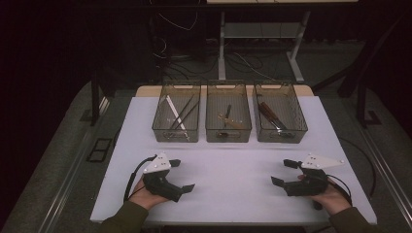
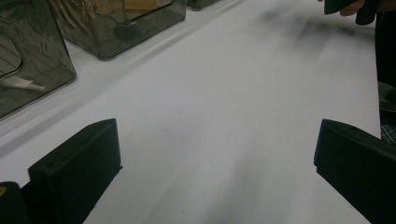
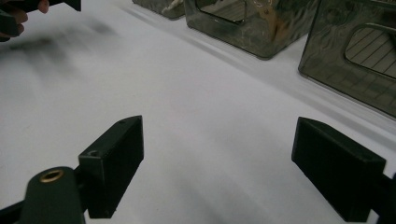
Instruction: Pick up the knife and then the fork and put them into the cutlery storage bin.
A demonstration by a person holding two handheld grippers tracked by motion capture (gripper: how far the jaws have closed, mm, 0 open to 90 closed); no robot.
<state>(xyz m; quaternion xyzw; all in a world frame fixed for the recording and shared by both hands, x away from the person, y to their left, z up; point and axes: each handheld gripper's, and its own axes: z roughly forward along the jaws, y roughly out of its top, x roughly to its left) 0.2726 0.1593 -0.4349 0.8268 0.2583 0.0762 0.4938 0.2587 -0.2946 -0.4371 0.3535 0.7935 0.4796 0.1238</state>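
Observation:
Three smoky see-through bins stand in a row at the back of the white table [image 1: 228,160]. The left bin [image 1: 176,112] holds a white strip and thin dark sticks. The middle bin [image 1: 228,114] holds a tan utensil, and the right bin [image 1: 279,112] holds dark and brown-handled utensils. My left gripper [image 1: 181,174] rests near the front left, open, pointing right, with nothing between its jaws [image 2: 210,168]. My right gripper [image 1: 284,172] rests near the front right, open and empty [image 3: 217,163], pointing left toward the other.
Between the two grippers lies bare white tabletop. The table's front edge [image 1: 233,223] runs just behind the hands. Beyond the bins are a desk frame [image 1: 257,34] and loose cables on a dark floor. A metal rail [image 1: 73,179] runs along the left.

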